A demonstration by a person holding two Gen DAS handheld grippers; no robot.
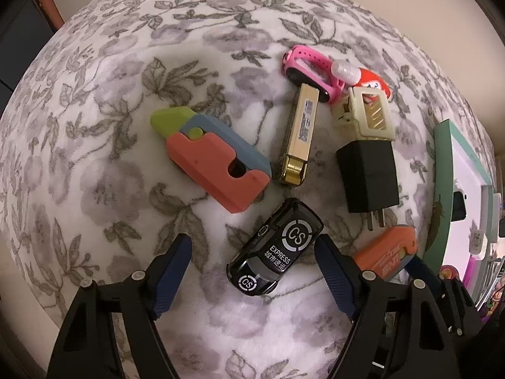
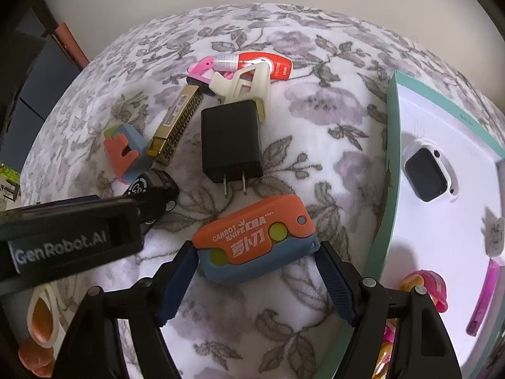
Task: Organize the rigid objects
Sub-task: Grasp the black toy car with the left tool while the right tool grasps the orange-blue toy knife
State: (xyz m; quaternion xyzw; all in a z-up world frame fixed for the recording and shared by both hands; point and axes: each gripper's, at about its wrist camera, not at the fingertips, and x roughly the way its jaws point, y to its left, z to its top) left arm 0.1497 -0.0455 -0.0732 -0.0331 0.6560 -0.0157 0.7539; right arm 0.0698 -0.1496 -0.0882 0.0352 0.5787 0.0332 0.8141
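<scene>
Left gripper (image 1: 252, 255) jaws wide, straddling black toy car (image 1: 275, 249) on floral surface (image 1: 94, 189), pads not touching. Right gripper (image 2: 255, 262) jaws clamp carrot knife (image 2: 255, 238) beside teal box (image 2: 389, 158).

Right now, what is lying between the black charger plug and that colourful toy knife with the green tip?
A gold lighter lies between the black charger and the toy knife, on the floral cloth. The left wrist view shows this best.
</scene>
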